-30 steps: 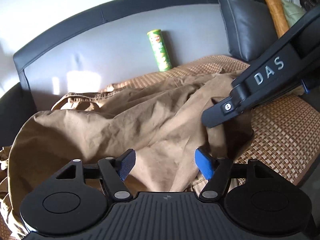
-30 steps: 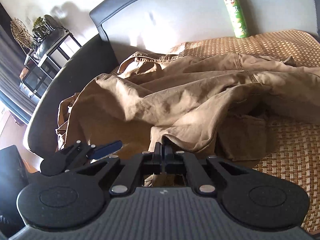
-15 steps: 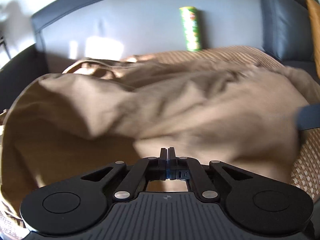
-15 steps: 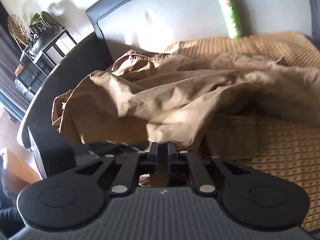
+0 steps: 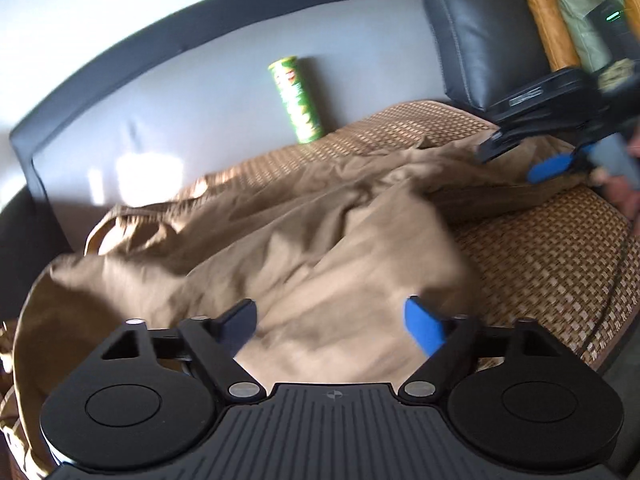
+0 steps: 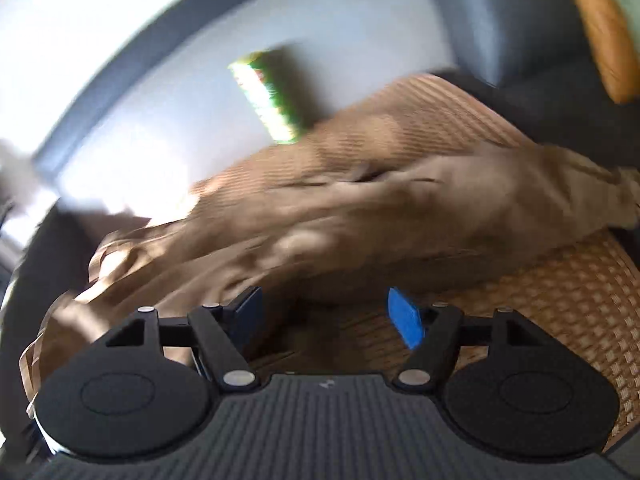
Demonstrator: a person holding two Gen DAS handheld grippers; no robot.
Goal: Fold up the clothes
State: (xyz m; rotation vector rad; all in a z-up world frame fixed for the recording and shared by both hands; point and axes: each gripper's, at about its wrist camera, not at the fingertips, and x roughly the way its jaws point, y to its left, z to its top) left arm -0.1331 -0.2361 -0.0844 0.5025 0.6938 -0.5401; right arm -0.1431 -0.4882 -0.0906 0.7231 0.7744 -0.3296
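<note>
A brown garment (image 5: 320,240) lies crumpled across the sofa seat, one folded flap lying over its middle. My left gripper (image 5: 330,316) hovers over its near edge. Its jaws are opening and cloth shows below the gap, but neither of the pads (image 5: 422,326) presses on it. In the left wrist view my right gripper (image 5: 514,160) is over the garment's far right end, jaws apart. The right wrist view is blurred by motion. There the right gripper (image 6: 326,316) is opening above shadowed cloth and mat, the garment (image 6: 360,208) spread ahead of it, nothing gripped.
A woven mat (image 5: 560,272) covers the seat. A green crisps can (image 5: 298,100) stands against the grey sofa back (image 5: 160,128). A dark leather cushion (image 5: 472,32) and an orange pillow (image 5: 540,12) sit at the right. A person's hand (image 5: 624,192) holds the right gripper.
Both grippers were shut half a second ago and now stand apart. The right one has swung to the right along the garment. A flap of cloth now lies over the middle.
</note>
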